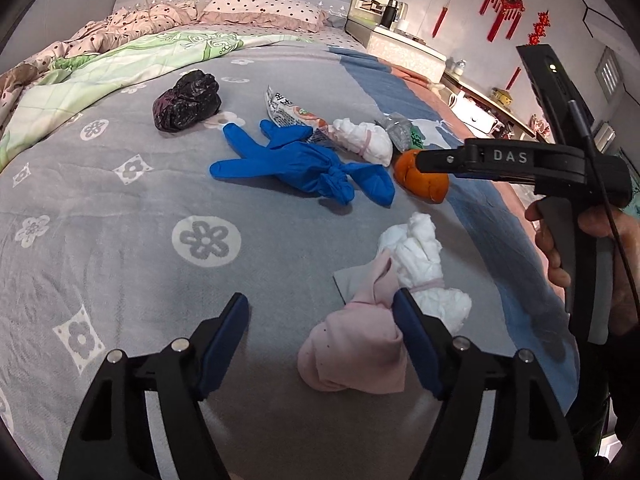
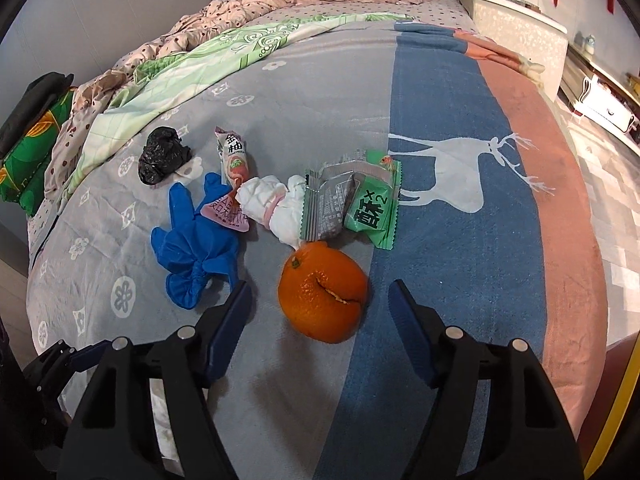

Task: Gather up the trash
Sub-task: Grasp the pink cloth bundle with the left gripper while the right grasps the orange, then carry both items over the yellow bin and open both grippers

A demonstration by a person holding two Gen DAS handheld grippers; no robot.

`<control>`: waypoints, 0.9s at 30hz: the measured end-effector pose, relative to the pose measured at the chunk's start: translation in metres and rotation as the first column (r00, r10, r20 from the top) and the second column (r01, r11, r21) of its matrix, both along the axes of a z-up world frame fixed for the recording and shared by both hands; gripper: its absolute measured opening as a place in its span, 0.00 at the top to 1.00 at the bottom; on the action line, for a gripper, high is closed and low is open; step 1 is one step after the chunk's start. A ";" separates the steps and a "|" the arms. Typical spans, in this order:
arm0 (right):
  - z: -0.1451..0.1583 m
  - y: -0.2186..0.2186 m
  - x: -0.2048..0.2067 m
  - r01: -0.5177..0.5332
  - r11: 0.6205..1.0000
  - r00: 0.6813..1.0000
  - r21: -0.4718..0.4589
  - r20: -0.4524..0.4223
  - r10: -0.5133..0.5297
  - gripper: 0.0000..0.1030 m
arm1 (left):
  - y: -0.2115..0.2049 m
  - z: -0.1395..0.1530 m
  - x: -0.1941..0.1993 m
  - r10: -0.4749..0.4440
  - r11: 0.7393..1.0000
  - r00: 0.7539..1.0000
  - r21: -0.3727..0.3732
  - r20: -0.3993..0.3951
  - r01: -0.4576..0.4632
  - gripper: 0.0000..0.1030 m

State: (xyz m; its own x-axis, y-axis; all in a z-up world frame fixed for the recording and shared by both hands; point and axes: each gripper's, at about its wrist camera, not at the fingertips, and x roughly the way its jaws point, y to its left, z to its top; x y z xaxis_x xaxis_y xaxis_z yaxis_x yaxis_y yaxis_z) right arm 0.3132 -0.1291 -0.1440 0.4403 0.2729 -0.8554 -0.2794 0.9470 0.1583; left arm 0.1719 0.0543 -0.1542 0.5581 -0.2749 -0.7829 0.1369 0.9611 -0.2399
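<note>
Trash lies on a grey flowered blanket (image 1: 120, 220). In the right wrist view my right gripper (image 2: 320, 304) is open, its fingers on either side of an orange peel ball (image 2: 324, 292). Beyond it lie a green snack wrapper (image 2: 360, 204), a white tissue wad (image 2: 276, 204), a pink wrapper (image 2: 232, 160), a knotted blue glove (image 2: 192, 240) and a crumpled black bag (image 2: 162, 154). In the left wrist view my left gripper (image 1: 320, 320) is open and empty above the blanket, next to a pink cloth wad (image 1: 352, 352) and a white tissue bundle (image 1: 416, 260). The right gripper (image 1: 520, 164) reaches over the orange (image 1: 416, 184).
The bed has a green quilt (image 1: 120, 64) and dotted pillows (image 1: 264, 4) at the far end. A blue and pink blanket strip with a white deer (image 2: 452, 172) runs along the right. A white cabinet (image 1: 404, 48) stands beside the bed. The floor (image 2: 608, 160) is to the right.
</note>
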 end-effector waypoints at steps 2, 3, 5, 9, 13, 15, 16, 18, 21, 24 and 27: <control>-0.004 0.001 0.003 -0.003 1.000 1.000 -0.004 -0.009 0.003 0.40 | -0.003 -0.001 0.000 -0.015 1.000 1.000 0.009 0.006 0.015 0.39; -0.007 0.002 0.005 -0.002 1.000 1.000 -0.006 -0.012 0.002 0.42 | -0.005 -0.001 0.000 -0.026 1.000 1.000 0.005 0.006 0.026 0.44; -0.010 0.003 0.007 -0.006 1.000 1.000 -0.002 -0.021 0.006 0.46 | -0.007 -0.002 0.001 -0.041 0.999 0.999 -0.007 0.004 0.041 0.50; -0.015 0.007 0.009 -0.014 1.000 1.000 -0.009 -0.025 0.014 0.56 | -0.012 0.000 -0.001 -0.079 0.997 0.997 -0.023 0.019 0.079 0.67; -0.018 0.007 0.011 -0.019 1.000 0.999 -0.004 -0.034 0.019 0.63 | -0.013 0.000 -0.002 -0.088 0.996 0.996 -0.024 0.029 0.089 0.69; -0.018 0.009 0.011 -0.019 1.000 0.999 -0.005 -0.034 0.019 0.66 | -0.012 0.001 -0.002 -0.089 0.996 0.996 -0.029 0.028 0.090 0.70; -0.018 0.009 0.011 -0.017 1.000 0.999 -0.003 -0.034 0.017 0.67 | -0.012 0.001 -0.003 -0.089 0.996 0.996 -0.028 0.028 0.090 0.70; -0.016 0.008 0.010 -0.011 1.000 0.999 0.003 -0.033 0.011 0.71 | -0.012 0.002 -0.004 -0.090 0.995 0.995 -0.029 0.030 0.091 0.71; -0.009 0.005 0.007 -0.005 1.000 1.000 0.015 -0.020 0.005 0.73 | -0.011 0.004 -0.006 -0.089 0.996 0.996 -0.030 0.031 0.089 0.72; 0.001 0.002 0.003 -0.004 1.000 1.000 0.021 -0.001 0.004 0.73 | -0.008 0.007 -0.008 -0.080 0.996 0.996 -0.031 0.027 0.081 0.73; 0.012 -0.002 -0.003 -0.003 0.999 1.000 0.040 0.011 0.003 0.73 | -0.007 0.012 -0.011 -0.077 0.997 0.997 -0.013 0.032 0.077 0.73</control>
